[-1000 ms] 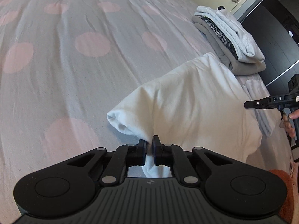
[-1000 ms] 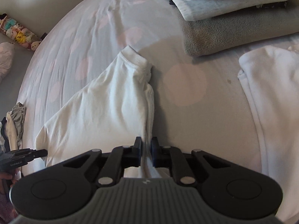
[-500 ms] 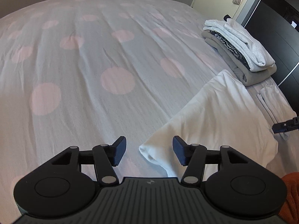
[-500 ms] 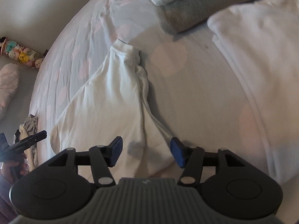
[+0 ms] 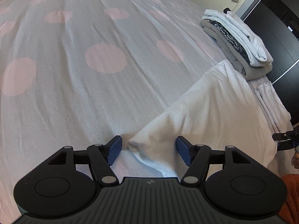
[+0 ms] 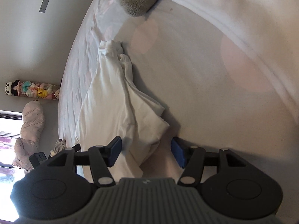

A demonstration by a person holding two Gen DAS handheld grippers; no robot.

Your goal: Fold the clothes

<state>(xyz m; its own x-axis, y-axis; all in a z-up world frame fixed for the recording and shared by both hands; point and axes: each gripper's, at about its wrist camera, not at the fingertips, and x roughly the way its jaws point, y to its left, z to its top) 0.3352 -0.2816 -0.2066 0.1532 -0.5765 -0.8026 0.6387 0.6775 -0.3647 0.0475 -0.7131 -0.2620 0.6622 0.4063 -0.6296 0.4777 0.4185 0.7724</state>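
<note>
— Two claws, and we see both spread wide. How will the white soft cotton garment (image 5: pixel 214 112) handle?

— We judge it light and limp: it drapes and creases on the grey bedspread with pink dots (image 5: pixel 104 59), so it should sag wherever we don't hold it. It lies doubled over lengthwise on the bed, near the stack of folded grey and white clothes (image 5: pixel 241 44).

— Where would we take hold?

— At corners or hems, where layers bunch thick enough to pinch. One corner sits between the fingers of the left gripper (image 5: pixel 148 150), released and gripping nothing.

— And the other?

— In the right wrist view the right gripper (image 6: pixel 146 152) is released too, its blue pads (image 6: pixel 177 154) straddling the garment's near end; touching or just clear, we cannot tell.
</note>
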